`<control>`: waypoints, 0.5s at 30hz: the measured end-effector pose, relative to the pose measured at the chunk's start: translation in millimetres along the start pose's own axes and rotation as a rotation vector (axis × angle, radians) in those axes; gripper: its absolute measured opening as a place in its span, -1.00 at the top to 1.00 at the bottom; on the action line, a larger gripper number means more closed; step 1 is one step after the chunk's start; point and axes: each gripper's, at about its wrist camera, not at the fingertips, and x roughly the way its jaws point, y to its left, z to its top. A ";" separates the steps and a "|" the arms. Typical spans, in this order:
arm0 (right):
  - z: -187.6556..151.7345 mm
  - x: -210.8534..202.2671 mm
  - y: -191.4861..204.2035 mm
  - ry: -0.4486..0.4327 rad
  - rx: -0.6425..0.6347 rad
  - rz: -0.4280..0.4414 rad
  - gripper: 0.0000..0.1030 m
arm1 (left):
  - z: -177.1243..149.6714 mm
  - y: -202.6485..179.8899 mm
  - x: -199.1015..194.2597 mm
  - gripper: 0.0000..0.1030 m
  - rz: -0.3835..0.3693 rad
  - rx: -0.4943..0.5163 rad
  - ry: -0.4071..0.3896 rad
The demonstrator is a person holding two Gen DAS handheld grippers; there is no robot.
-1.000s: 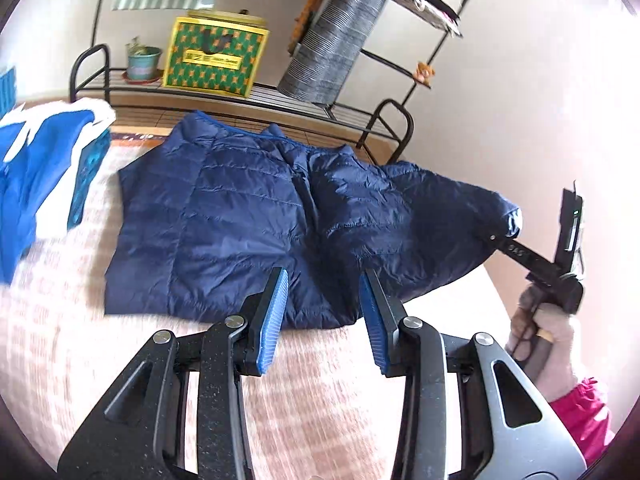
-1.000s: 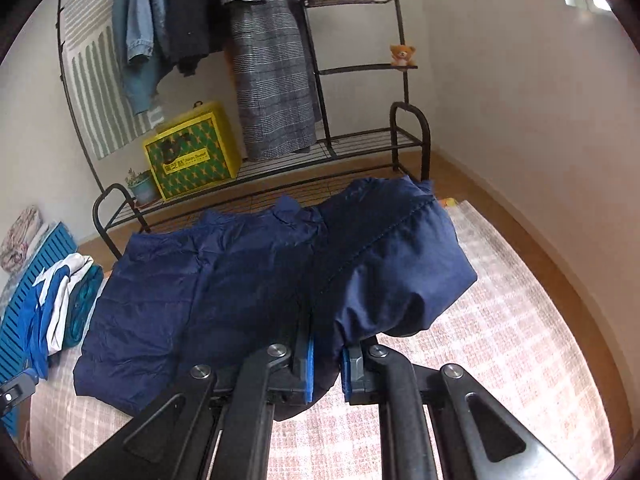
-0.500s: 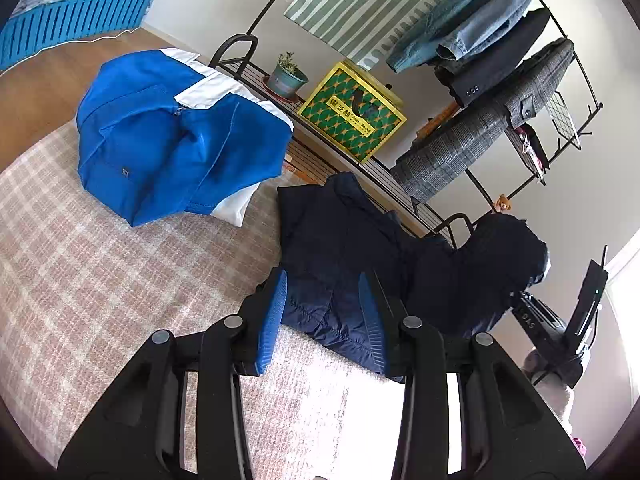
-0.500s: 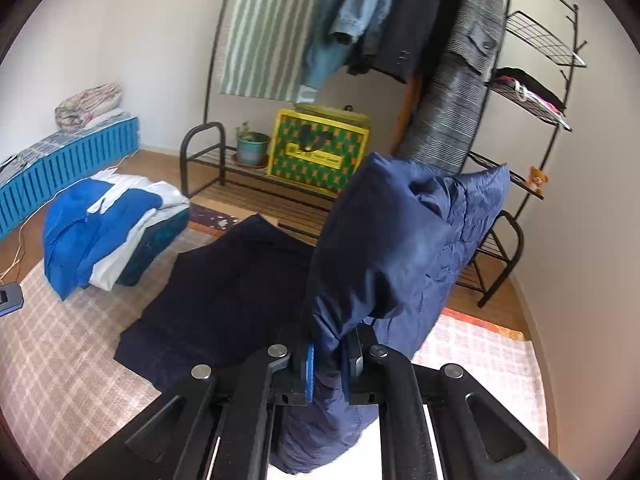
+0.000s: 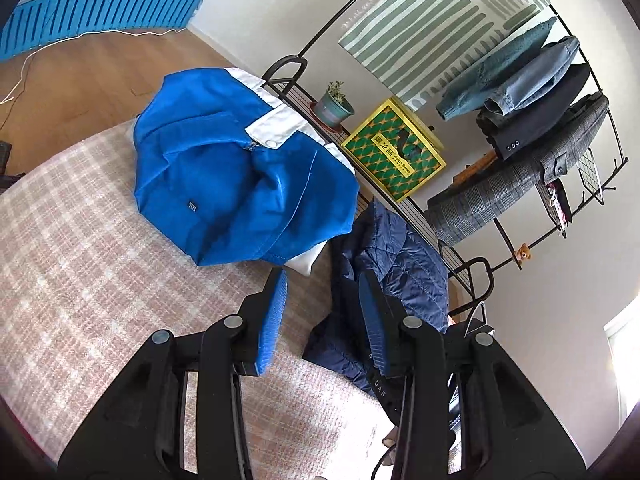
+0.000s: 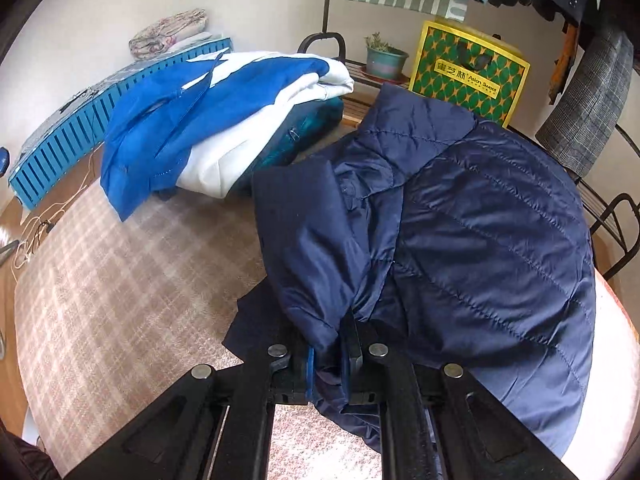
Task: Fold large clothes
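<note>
Our right tool (image 6: 327,354) is clamped on a fold of the navy puffer jacket (image 6: 492,232), its blue pads squeezed tight on the cloth. In the right wrist view the jacket fills the picture from the middle out toward 3 o'clock. One side of it is folded over on top of the rest, and its collar points up toward 12 o'clock. The jacket lies on the pink checked rug (image 6: 132,280).

Our left tool (image 5: 320,320) has its two blue pads apart, and nothing is between them. It hangs over the rug (image 5: 100,280), just beside the jacket (image 5: 408,264), which sits at about 3 o'clock from the tool in the left wrist view. The right pad hides part of the jacket, so we cannot tell if it touches the cloth.

At about 10 o'clock from the puffer jacket lies a folded pile of clothes with a blue and white jacket (image 6: 208,112) on top. The pile is very near the puffer jacket, and we cannot tell if they touch.

Behind the clothes stands a black metal rack (image 5: 600,100) with coats hanging on it. On its low shelf sit a yellow and green box (image 6: 468,76) and a small potted plant (image 6: 384,60).
</note>
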 end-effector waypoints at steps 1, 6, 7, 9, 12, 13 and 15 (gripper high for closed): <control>-1.0 -1.0 -2.2 -0.001 0.006 0.006 0.86 | 0.4 0.5 0.3 0.26 0.004 0.002 -0.002; 2.0 -16.0 -11.6 0.006 0.028 0.049 0.64 | -1.2 0.3 9.0 0.26 0.007 0.004 0.022; 0.5 -23.5 -13.6 -0.008 0.041 0.086 0.45 | -1.7 -1.4 10.6 0.26 0.008 0.007 0.025; -6.9 -42.8 -19.2 -0.043 0.068 0.116 0.33 | -2.7 -4.6 15.5 0.26 0.015 0.027 0.033; -23.8 -72.8 -41.7 -0.097 0.168 0.151 -0.04 | -6.4 -9.2 27.8 0.26 0.021 0.049 0.062; -30.9 -81.8 -53.0 -0.116 0.221 0.146 -0.19 | -7.9 -11.6 34.3 0.26 0.017 0.056 0.082; -49.4 -98.8 -80.6 -0.149 0.347 0.118 -0.21 | -11.9 -17.5 48.8 0.26 0.007 0.068 0.120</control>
